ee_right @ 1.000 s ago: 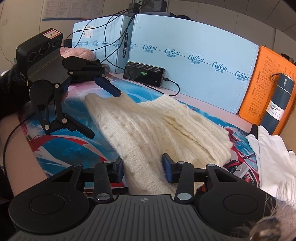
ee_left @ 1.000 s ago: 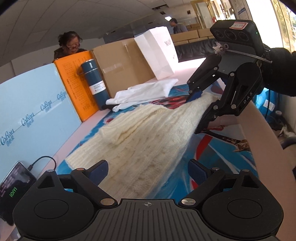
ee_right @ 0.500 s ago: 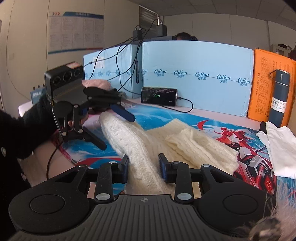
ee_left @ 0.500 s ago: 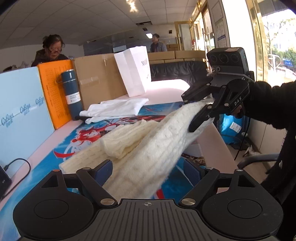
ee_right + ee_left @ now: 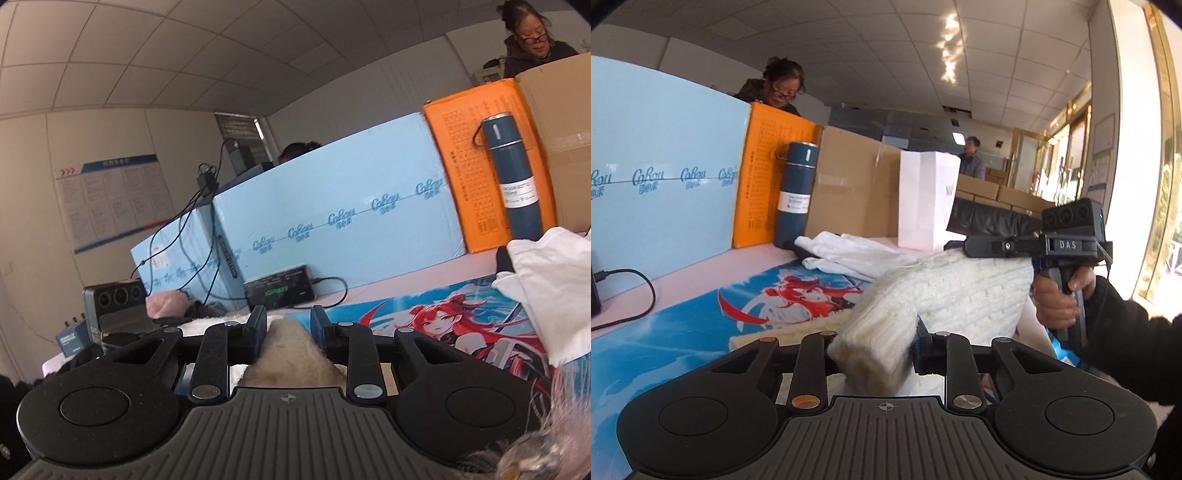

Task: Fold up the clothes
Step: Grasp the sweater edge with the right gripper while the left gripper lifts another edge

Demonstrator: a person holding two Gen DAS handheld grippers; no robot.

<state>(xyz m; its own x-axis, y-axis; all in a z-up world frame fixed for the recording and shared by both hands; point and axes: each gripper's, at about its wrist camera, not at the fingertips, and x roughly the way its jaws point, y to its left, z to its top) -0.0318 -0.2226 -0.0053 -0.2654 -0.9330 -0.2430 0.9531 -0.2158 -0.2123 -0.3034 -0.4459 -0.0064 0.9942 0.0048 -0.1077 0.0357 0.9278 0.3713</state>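
A pink table top [image 5: 713,273] is covered in part by a blue anime-print mat [image 5: 683,325], and everything is placed here against that mat. Along the mat's far edge a light-blue foam board [image 5: 661,192] is stood upright, with an orange board [image 5: 768,177] and a cardboard box [image 5: 849,184] beside it. A cream cable-knit sweater [image 5: 945,295] is held lifted above the mat's near side, stretched between the two tools, with one strip of it seen lying on the mat below. A white paper bag [image 5: 925,199] is stood past the mat's far right corner, and a white garment [image 5: 849,254] is heaped on that same far end. A dark-blue vacuum bottle [image 5: 794,192] is set upright behind the mat, in front of the orange board. The left gripper [image 5: 875,350] is clamped on a thick bunched fold of the sweater, knit squeezed between its fingers [image 5: 923,354]. The right gripper [image 5: 289,328] is likewise closed on sweater fabric, which is seen pinched between both pads. A black phone [image 5: 280,291] with a cable is propped just behind the mat, against the foam board.
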